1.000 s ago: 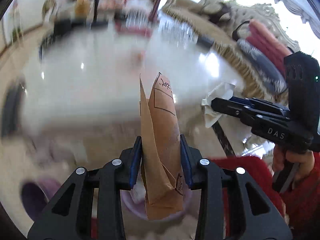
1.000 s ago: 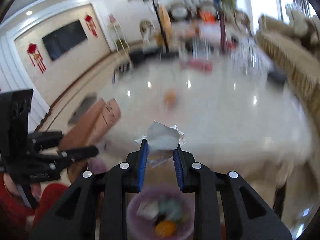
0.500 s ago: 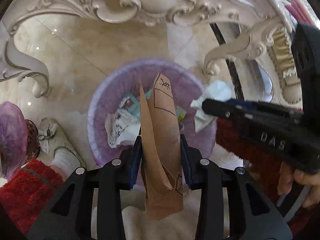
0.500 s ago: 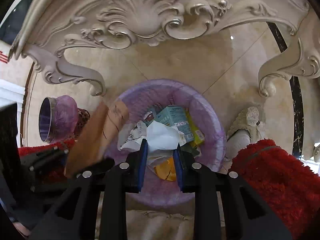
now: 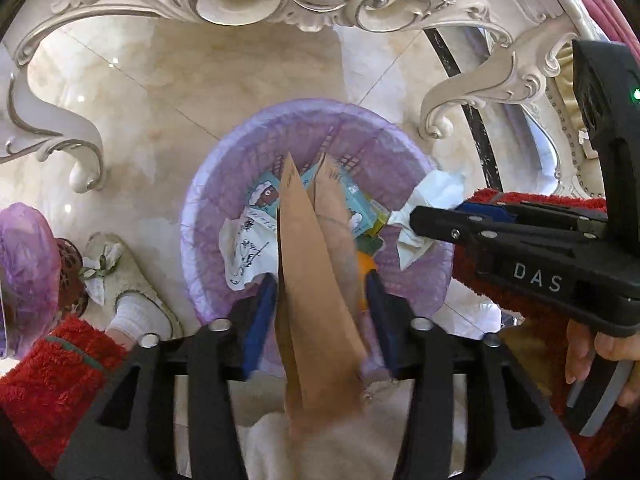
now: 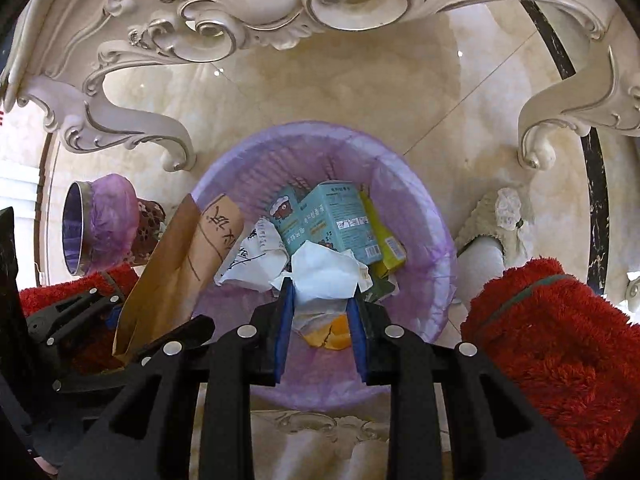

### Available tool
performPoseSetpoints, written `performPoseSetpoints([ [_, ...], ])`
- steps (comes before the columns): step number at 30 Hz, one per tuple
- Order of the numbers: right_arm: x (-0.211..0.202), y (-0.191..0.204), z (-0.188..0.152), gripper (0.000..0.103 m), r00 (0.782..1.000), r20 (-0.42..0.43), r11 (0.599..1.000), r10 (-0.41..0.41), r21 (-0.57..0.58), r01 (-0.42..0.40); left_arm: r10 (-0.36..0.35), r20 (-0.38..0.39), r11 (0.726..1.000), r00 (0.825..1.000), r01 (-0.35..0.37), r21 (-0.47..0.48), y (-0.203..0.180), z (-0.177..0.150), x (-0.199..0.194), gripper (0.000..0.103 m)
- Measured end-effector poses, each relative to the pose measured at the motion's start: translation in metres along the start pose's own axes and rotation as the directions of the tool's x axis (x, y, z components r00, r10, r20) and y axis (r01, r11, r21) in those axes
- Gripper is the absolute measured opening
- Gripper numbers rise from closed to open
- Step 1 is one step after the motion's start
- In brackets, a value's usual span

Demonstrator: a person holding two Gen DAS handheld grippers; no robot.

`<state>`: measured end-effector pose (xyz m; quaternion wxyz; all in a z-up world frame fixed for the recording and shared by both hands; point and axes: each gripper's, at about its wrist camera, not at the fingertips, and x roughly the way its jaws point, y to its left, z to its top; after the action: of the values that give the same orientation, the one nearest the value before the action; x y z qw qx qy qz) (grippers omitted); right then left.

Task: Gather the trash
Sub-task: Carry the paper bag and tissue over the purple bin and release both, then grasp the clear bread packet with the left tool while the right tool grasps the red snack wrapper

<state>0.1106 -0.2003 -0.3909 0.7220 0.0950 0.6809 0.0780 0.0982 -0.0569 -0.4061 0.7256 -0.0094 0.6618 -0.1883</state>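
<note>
Both wrist cameras look steeply down, seemingly close, sharing the purple bin point(image 5: 224, 184) point(image 6: 420, 216).

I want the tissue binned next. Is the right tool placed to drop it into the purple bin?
Probably yes: the right tool holds the tissue directly over the open bin, nothing between.

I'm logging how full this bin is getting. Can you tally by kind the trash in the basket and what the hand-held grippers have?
Teal boxes: 2
Yellow packet: 1
Printed white wrapper: 1
Orange scrap: 1
Brown paper bag, between the left hand-held gripper's just-opened jaws: 1
White tissue, pinched by the right hand-held gripper: 1
Total: 7
</note>
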Motion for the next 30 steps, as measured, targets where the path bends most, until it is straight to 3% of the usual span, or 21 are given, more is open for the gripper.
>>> performPoseSetpoints([
  [3,0.002,0.0,0.0,0.026,1.0,-0.003,1.0,-0.014,-0.004,0.014,0.012,0.012,1.0,1.0,-0.012,-0.004,0.002,0.001,-0.003,0.062],
  [5,0.002,0.002,0.0,0.041,1.0,-0.009,1.0,-0.019,-0.009,0.019,0.017,0.015,1.0,1.0,-0.017,-0.004,0.003,0.001,-0.004,0.064],
  [10,0.0,0.003,0.0,0.056,0.999,-0.002,0.999,-0.034,-0.012,0.034,0.029,0.026,1.0,0.999,-0.029,-0.001,0.002,0.001,-0.008,0.067],
  [18,-0.028,-0.001,-0.003,0.056,0.996,0.09,1.0,0.011,0.006,-0.012,0.042,0.13,0.999,0.991,-0.043,0.007,-0.001,0.001,-0.043,0.07],
  [22,-0.054,0.001,-0.006,0.056,0.987,0.151,0.998,0.057,0.005,-0.059,0.054,0.215,0.998,0.975,-0.056,0.006,-0.004,-0.001,-0.073,0.07],
  [26,-0.108,0.008,-0.013,0.056,0.949,0.285,0.99,0.131,-0.083,-0.112,0.072,0.361,0.997,0.93,-0.08,0.008,-0.009,0.006,-0.124,0.07],
  [30,-0.185,0.004,0.016,0.056,0.866,0.465,0.971,0.183,-0.221,-0.086,0.124,0.513,0.99,0.85,-0.144,-0.002,-0.025,0.04,-0.178,0.081],
])
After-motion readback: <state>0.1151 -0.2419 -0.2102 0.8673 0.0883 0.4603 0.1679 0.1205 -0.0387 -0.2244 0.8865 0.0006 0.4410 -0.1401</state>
